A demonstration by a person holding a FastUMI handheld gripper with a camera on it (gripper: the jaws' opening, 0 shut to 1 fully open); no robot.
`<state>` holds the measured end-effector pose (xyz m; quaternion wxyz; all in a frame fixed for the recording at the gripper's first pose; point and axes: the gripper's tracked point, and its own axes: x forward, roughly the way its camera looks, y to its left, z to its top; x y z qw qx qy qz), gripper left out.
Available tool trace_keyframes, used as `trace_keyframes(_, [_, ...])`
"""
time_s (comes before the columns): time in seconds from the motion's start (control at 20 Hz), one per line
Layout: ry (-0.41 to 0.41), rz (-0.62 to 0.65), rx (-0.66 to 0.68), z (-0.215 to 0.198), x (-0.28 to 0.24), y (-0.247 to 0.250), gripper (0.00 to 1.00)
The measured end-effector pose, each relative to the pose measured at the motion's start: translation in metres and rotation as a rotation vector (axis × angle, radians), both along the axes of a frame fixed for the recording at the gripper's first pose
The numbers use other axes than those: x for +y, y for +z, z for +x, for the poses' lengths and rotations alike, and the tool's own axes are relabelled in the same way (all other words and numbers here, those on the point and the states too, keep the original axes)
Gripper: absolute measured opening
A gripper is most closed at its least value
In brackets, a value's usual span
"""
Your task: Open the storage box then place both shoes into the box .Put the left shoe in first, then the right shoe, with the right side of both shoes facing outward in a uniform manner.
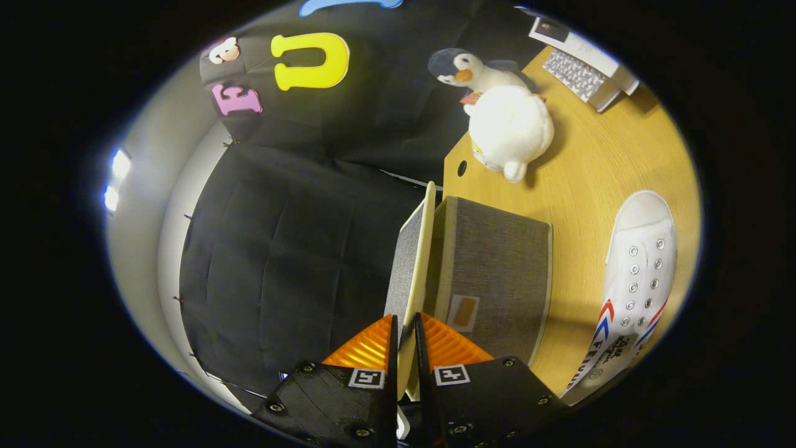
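The scene is viewed from the gripper [405,336], rolled sideways, close against the box lid [418,249].

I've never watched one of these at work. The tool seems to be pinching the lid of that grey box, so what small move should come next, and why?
Probably swing the lid further away from the grey box. The tool grips the lid's edge between both fingers, and the lid stands only partly parted from the box. The white shoe waits on the table beside it, needing a wider opening.
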<state>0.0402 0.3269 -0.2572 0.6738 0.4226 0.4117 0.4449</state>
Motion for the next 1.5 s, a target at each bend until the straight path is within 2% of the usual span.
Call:
trace_keyframes(0.35, [0.061, 0.012, -0.123, 0.002, 0.046, 0.074, 0.15])
trace_keyframes(0.45, [0.077, -0.004, -0.169, 0.007, 0.073, 0.093, 0.15])
trace_keyframes(0.7, [0.119, -0.006, -0.185, -0.001, 0.154, 0.117, 0.15])
trace_keyframes(1.05, [0.196, -0.097, -0.202, -0.028, 0.276, 0.095, 0.15])
trace_keyframes(1.2, [0.226, -0.158, -0.190, -0.035, 0.313, 0.065, 0.15])
trace_keyframes(1.35, [0.214, -0.198, -0.175, -0.029, 0.335, 0.043, 0.16])
trace_keyframes(1.45, [0.212, -0.232, -0.183, -0.024, 0.333, 0.028, 0.41])
trace_keyframes(1.5, [0.211, -0.246, -0.190, -0.021, 0.329, 0.027, 0.49])
